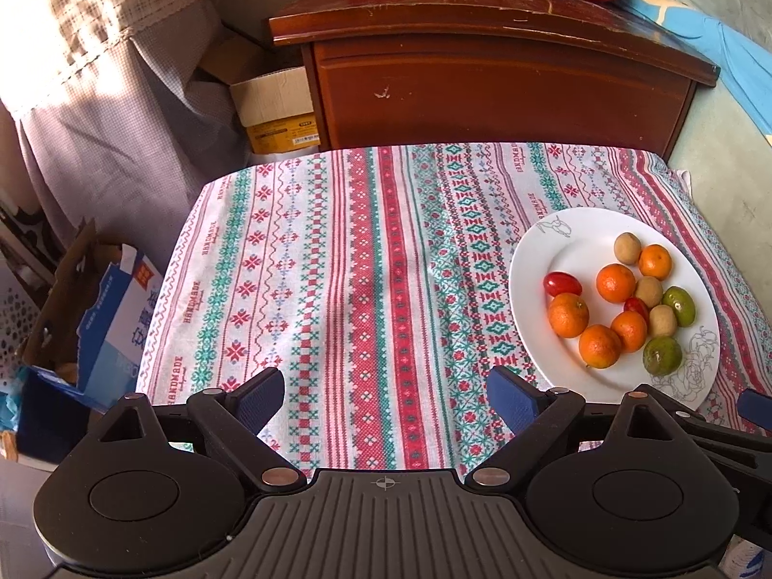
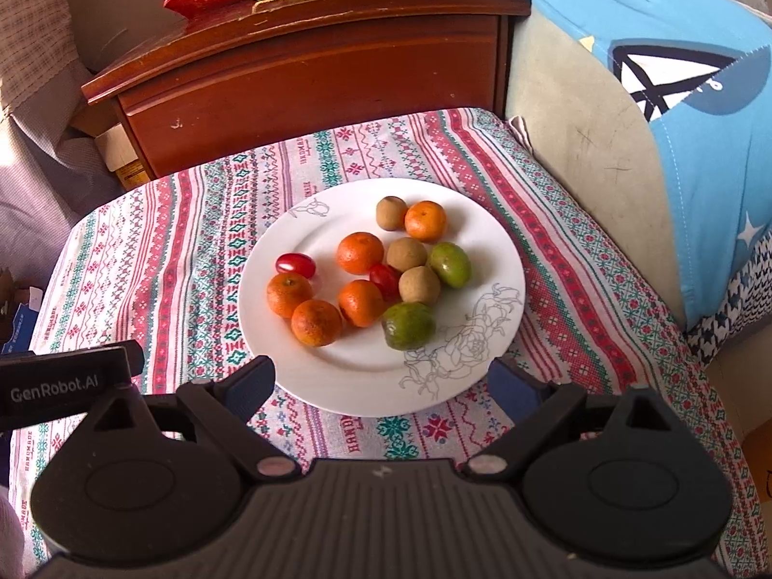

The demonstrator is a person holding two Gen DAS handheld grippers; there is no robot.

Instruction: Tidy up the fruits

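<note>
Warm daylight entered from 10 o'clock, patching the curtain (image 1: 72, 48). The white plate (image 2: 337, 376) appeared bright. Fisheye distortion curved all edges; corners were vignetted black.

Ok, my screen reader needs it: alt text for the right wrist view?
A white plate of small oranges, tan, green and red fruits sits on a patterned tablecloth, just ahead of the open, empty right gripper. A wooden cabinet stands behind.

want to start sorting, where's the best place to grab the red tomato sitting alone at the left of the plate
Grip the lone red tomato across its narrow middle, coming from above. It lies on its side, long axis left to right, so the right gripper, jaws open, should close front to back. Bare plate lies behind it; the orange sits close in front, so that finger has little room.
</note>
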